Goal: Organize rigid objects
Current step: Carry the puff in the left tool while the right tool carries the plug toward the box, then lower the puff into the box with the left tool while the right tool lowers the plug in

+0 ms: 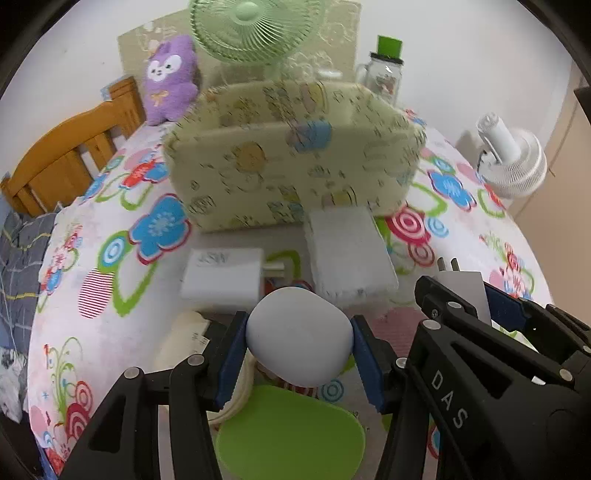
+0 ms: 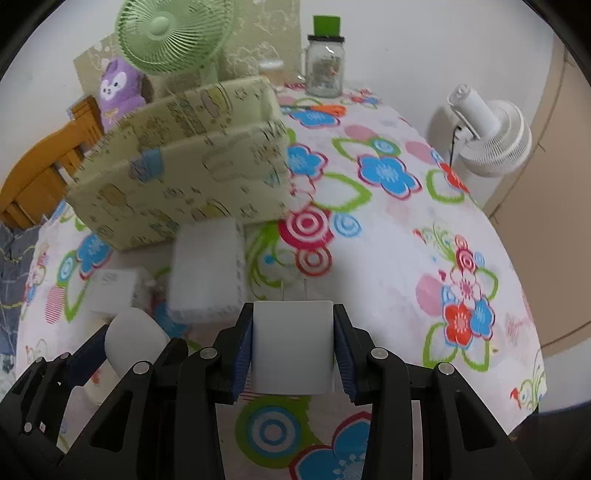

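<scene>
My left gripper [image 1: 299, 343] is shut on a rounded white case [image 1: 299, 336], held above the flowered tablecloth [image 1: 110, 258]. My right gripper [image 2: 293, 347] is shut on a white plug adapter [image 2: 293, 347] whose two prongs point away from me; the same gripper shows in the left wrist view [image 1: 469, 295]. The left gripper with its white case [image 2: 129, 339] appears at the lower left of the right wrist view. On the cloth lie a white charger block [image 1: 221, 275] and a white ridged box [image 1: 349, 251]. Behind them stands a pale yellow patterned storage box [image 1: 291, 155], open at the top.
A green oval lid [image 1: 291, 432] and a cream object [image 1: 181, 339] lie under my left gripper. At the back stand a green fan [image 1: 255, 29], a purple plush toy [image 1: 170, 77] and a glass jar [image 1: 384, 74]. A white fan [image 1: 513, 158] sits at the right, a wooden chair [image 1: 74, 147] at the left.
</scene>
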Motion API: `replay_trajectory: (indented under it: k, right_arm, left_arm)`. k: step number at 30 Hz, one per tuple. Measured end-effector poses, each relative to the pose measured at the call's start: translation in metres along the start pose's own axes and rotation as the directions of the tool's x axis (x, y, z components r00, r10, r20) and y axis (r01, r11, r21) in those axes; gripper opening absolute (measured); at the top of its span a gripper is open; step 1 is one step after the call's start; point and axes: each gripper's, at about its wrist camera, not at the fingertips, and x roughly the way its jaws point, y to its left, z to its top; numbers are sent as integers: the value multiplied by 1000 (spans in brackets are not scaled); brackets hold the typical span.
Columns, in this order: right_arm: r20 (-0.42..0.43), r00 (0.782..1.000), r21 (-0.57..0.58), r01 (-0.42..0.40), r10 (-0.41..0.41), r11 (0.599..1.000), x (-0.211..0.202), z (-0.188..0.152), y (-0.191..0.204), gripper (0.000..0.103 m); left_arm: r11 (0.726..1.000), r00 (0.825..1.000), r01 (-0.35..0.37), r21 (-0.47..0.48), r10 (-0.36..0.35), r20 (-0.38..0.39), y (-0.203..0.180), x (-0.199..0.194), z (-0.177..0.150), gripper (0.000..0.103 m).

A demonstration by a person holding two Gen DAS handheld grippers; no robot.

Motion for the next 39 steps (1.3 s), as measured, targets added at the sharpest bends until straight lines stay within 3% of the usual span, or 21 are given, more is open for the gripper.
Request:
replay_trajectory:
  k: [8,20,39]
  right_arm:
    - [33,999,-55,-34,36,998,-23,22,12,43]
    - [95,992,-111,-72,83,991,-67,48,28,43]
    - [157,982,-123,-88,107,989,-118,79,43,43]
  left_arm:
    - [996,999,-32,-86,35,32,10,-25,16,57]
    - [988,992,-63,-140,78,100,21,-70,35,57]
    - [985,984,-69,-161,94,153,35,-115,65,57]
